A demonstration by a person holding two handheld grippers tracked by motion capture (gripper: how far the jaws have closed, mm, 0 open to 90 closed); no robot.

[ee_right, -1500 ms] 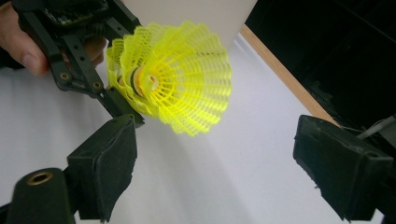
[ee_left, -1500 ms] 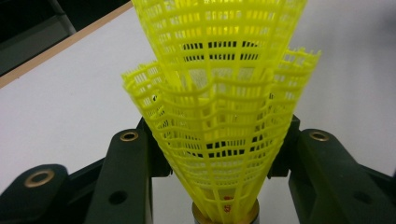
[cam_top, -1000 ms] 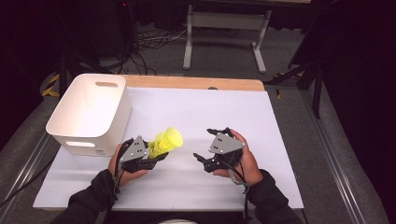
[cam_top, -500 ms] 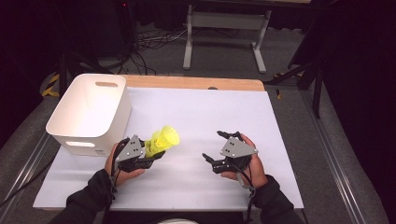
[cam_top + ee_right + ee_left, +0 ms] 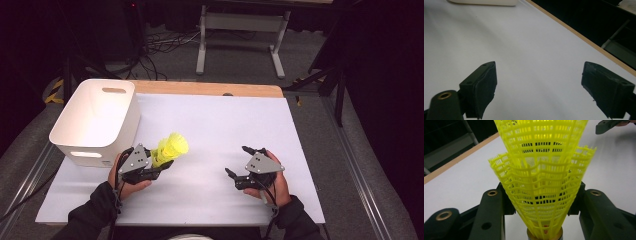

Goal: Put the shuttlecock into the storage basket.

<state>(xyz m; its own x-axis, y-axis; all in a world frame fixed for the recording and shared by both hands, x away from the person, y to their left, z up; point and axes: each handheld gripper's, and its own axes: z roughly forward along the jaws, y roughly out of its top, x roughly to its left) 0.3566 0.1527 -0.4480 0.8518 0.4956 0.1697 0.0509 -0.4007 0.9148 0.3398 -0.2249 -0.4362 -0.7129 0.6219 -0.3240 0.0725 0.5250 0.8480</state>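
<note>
Your left gripper [image 5: 161, 166] clamps a stack of yellow mesh shuttlecocks [image 5: 170, 148], its jaws partly closed against the skirts from both sides. In the left gripper view the stack [image 5: 541, 177] rises from between the two black jaws, one skirt nested inside another, with a cork base low at the bottom edge. The stack sits just beside the bin [image 5: 97, 120], off its near right corner, and tilts up and away from your left hand [image 5: 127, 182]. The bin is a white, open-topped tub with a handle slot in its far wall; it stands on the left part of the white mat [image 5: 210, 125]. Your right gripper [image 5: 240, 161] hangs well to the right of the bin, over bare mat, and points left toward the stack. Its jaws stand wide apart with nothing between them; the right gripper view shows white mat in the gap and the bin's edge [image 5: 484, 2] at the top. Your right hand [image 5: 270, 187] grips the body from behind.
</note>
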